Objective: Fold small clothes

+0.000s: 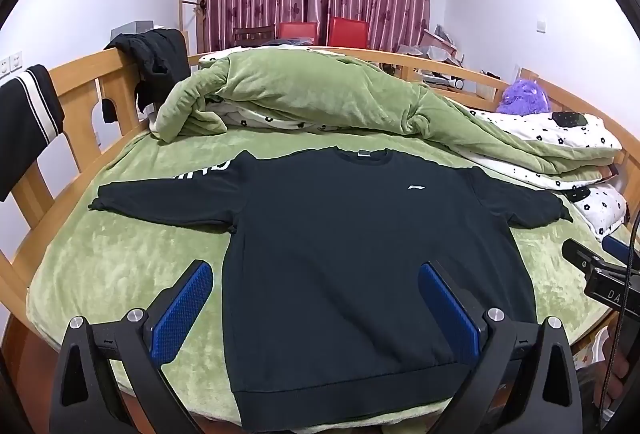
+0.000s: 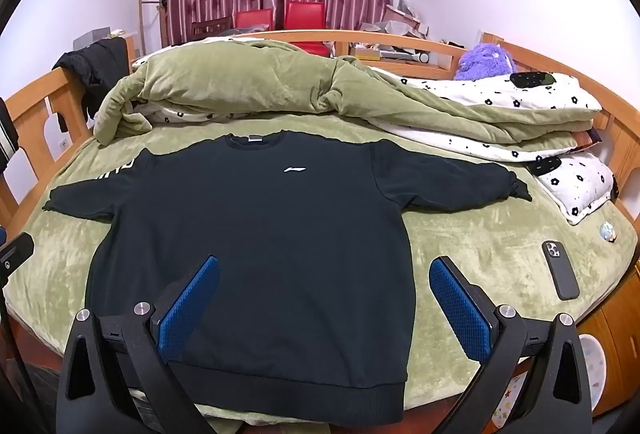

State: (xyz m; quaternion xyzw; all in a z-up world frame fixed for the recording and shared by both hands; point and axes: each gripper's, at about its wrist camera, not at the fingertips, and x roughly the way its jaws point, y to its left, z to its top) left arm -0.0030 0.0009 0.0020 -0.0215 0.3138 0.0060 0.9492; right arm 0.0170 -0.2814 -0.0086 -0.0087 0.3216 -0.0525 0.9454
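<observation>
Left wrist view shows the black sweatshirt (image 1: 352,246) spread flat on the bed (image 1: 120,266), sleeves out, unfolded, its hem between the spread, empty fingers of the left gripper (image 1: 314,294). Right gripper (image 2: 324,292) likewise gapes empty above it. All folding remains.

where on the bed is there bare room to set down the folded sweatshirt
Bare green sheet lies between the black sweatshirt and the phone, and left of the sweatshirt below its sleeve. The far half is crowded with the bunched quilt.
</observation>
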